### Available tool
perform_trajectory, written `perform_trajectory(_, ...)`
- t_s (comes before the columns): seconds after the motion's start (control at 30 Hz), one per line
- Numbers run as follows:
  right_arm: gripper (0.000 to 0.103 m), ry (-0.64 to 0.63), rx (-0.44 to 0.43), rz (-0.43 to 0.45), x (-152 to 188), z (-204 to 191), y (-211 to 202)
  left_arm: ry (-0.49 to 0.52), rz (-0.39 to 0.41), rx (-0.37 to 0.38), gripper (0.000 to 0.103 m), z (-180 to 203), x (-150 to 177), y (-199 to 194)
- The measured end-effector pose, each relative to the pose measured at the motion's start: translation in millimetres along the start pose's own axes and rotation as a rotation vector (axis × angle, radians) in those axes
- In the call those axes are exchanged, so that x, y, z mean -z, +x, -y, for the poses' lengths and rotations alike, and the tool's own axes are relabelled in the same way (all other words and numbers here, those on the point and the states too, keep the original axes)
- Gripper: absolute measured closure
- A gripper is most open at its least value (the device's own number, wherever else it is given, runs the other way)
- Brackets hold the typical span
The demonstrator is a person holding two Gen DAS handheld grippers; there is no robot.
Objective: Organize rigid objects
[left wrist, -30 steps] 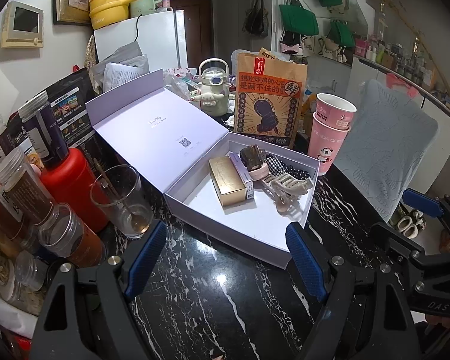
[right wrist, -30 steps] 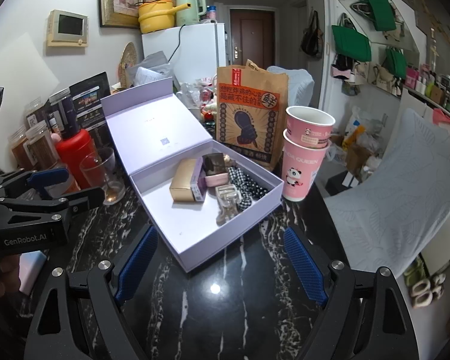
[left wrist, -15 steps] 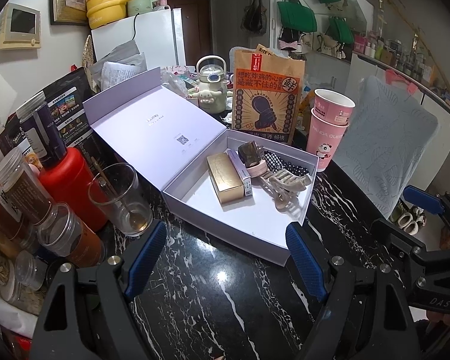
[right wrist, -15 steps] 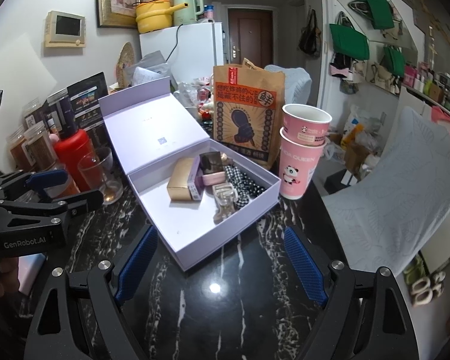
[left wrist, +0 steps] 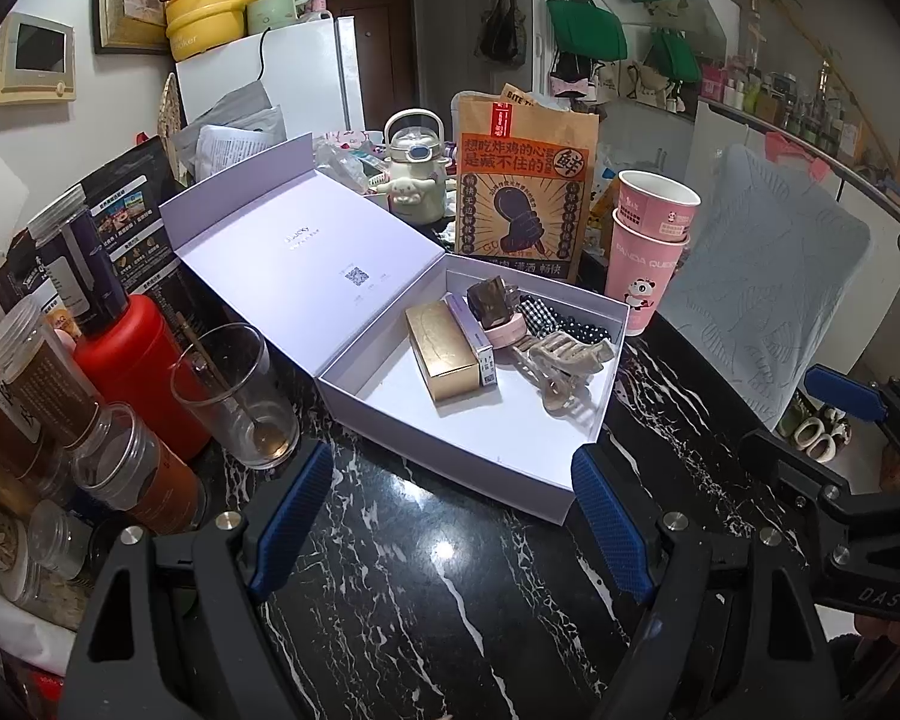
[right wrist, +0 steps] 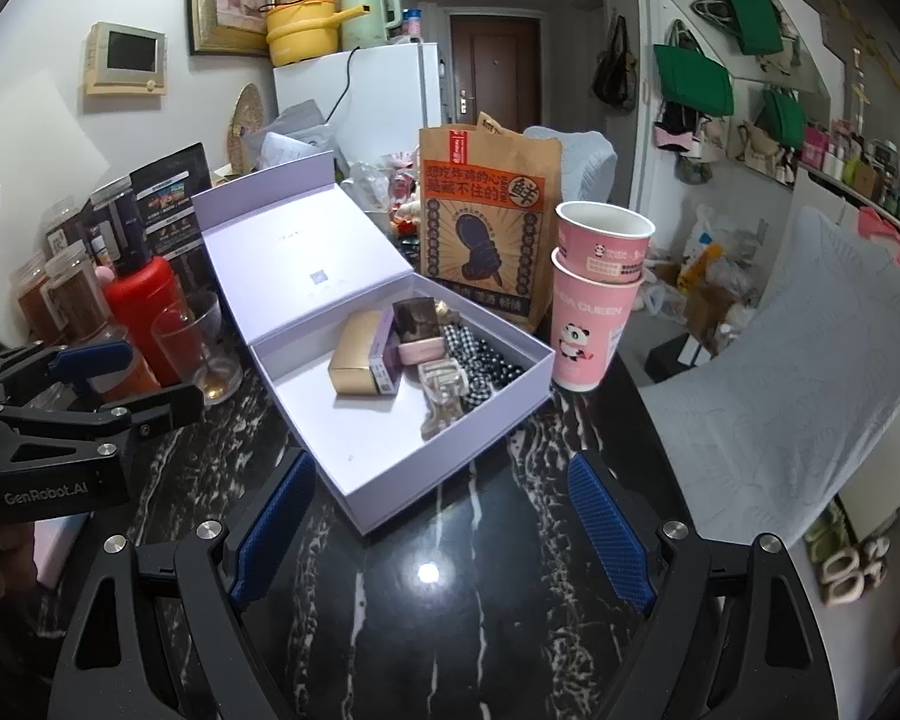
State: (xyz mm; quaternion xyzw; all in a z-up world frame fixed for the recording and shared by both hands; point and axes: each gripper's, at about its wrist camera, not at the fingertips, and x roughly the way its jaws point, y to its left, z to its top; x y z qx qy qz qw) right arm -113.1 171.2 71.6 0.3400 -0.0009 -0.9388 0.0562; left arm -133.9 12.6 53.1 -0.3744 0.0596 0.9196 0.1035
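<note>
White walls; brown door (right wrist: pixel 493 75) at 12 o'clock, white fridge (right wrist: pixel 366 99) beside it; black marble tabletop (right wrist: pixel 450 630) at 6 o'clock.

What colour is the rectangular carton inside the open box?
Gold carton, clearest in the left wrist view.

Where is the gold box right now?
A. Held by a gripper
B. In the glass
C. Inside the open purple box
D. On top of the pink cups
C. The gold box lies on the floor of the open purple box, beside the hair clip; both grippers are open and empty.
</note>
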Motion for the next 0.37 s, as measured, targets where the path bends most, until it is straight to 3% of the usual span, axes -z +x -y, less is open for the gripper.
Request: perform_trajectory(0.37, 0.016, 0.013, 0.000, -0.008, 5.3, 2.0, -0.4, -0.010, -0.019, -0.003, 0.021, 0.5, 8.3, 7.3)
